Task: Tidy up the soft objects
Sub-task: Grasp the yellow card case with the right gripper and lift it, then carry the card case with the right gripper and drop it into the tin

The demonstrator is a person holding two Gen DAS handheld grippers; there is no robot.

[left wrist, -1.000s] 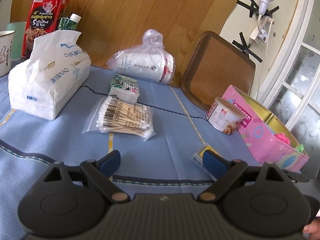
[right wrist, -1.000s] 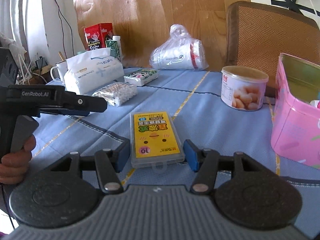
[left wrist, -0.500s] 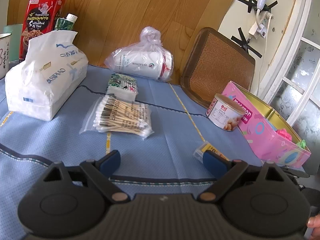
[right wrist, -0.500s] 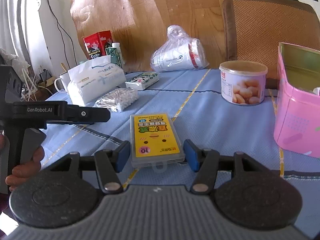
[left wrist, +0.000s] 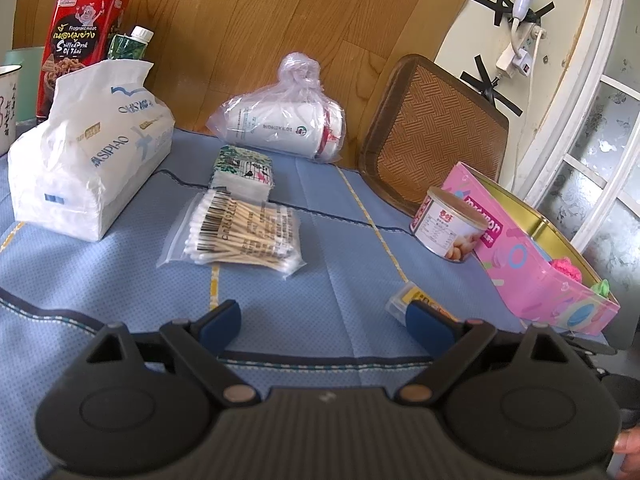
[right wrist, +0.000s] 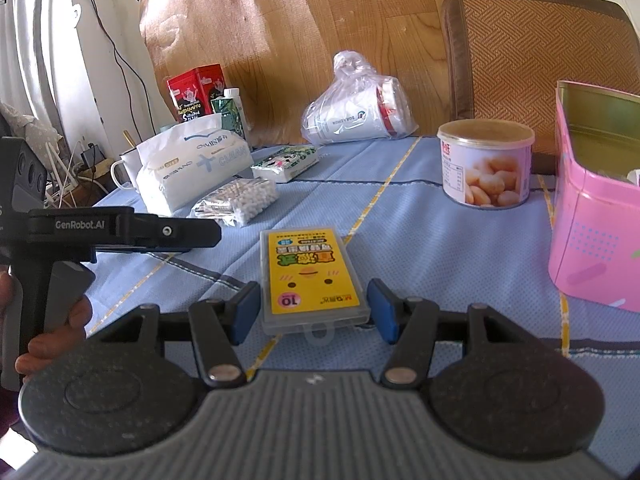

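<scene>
A clear flat case with a yellow label (right wrist: 312,276) lies on the blue tablecloth (right wrist: 420,240). My right gripper (right wrist: 314,310) is open, its blue pads on either side of the case's near end, not touching it. My left gripper (left wrist: 324,318) is open and empty above the cloth, and shows in the right wrist view (right wrist: 120,232); the case's corner (left wrist: 404,298) shows by its right pad. A bag of cotton swabs (left wrist: 240,236), a small tissue packet (left wrist: 244,172), a large tissue pack (left wrist: 88,160) and a pink tin box (left wrist: 532,256) stand ahead.
A small can (left wrist: 448,226) stands against the pink tin. A plastic bag of paper cups (left wrist: 288,120) lies at the back by the wood wall. A red snack tin (left wrist: 84,36), a green bottle (left wrist: 130,46) and a mug (right wrist: 124,170) stand far left. A woven chair back (left wrist: 432,140) is behind the table.
Both views have drifted slightly; the left gripper has pulled back a little. Both grippers stay open and nothing on the table has moved.
</scene>
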